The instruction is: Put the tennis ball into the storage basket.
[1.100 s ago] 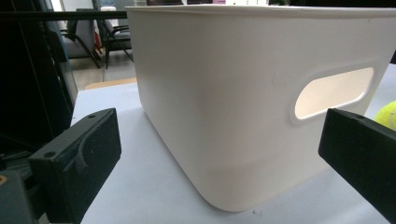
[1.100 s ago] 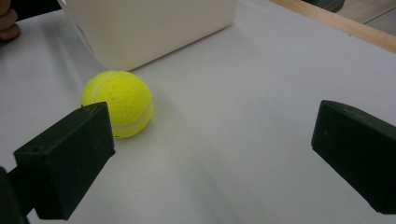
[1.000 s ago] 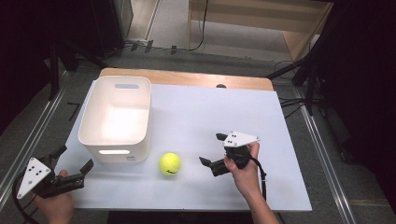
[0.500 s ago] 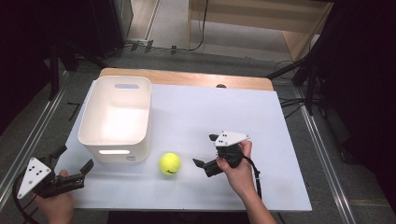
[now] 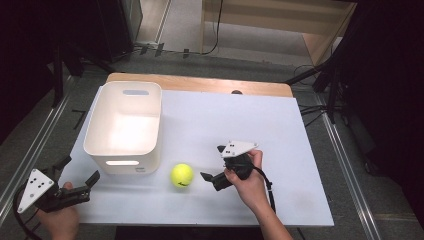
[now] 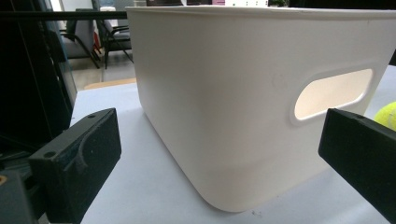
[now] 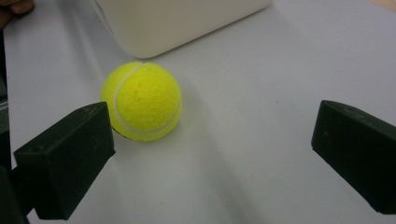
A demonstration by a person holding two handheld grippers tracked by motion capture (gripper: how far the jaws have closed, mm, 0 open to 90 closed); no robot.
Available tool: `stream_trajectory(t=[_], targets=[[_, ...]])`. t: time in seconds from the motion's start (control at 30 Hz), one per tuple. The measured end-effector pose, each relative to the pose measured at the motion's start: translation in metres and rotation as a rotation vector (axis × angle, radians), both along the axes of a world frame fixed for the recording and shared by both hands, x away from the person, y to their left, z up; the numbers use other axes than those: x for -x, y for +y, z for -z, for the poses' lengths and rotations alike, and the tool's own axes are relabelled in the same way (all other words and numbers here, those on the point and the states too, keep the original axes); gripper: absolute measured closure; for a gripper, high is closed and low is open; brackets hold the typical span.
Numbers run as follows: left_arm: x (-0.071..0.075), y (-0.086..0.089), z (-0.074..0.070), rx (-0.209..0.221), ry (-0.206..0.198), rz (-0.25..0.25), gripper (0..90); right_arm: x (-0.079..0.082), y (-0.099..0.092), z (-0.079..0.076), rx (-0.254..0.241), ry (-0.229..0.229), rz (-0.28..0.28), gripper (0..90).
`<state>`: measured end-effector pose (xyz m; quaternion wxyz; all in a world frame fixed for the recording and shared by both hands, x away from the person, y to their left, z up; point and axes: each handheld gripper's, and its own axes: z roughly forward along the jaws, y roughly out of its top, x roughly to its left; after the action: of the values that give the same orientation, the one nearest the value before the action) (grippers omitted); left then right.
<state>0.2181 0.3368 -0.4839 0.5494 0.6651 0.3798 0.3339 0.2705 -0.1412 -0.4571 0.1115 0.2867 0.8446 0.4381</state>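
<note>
The ball (image 5: 182, 175) sits on the table (image 5: 280, 130) just in front of the bin (image 5: 124, 127), just beside the right gripper (image 5: 212, 165), whose jaws gape wide, untouched; the left gripper (image 5: 80, 172), also wide, waits near the bin.

A white sheet (image 5: 280, 130) is laid over a wooden tabletop, whose far edge (image 5: 200, 84) is left uncovered. Metal rails (image 5: 350, 175) are seen running along both sides of the table, and black cables (image 5: 217, 30) are trailed over the grey floor (image 5: 175, 60) beyond. A light wooden cabinet (image 5: 280, 20) is set farther back.
</note>
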Motion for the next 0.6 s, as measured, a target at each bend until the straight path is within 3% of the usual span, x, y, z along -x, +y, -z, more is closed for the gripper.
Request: stream_trajectory(t=[0.6], targets=[[-0.001, 0.0, 0.0, -0.003, -0.001, 0.003, 0.0, -0.002, 0.024, 0.003, 0.026, 0.024, -0.046, 0.0]])
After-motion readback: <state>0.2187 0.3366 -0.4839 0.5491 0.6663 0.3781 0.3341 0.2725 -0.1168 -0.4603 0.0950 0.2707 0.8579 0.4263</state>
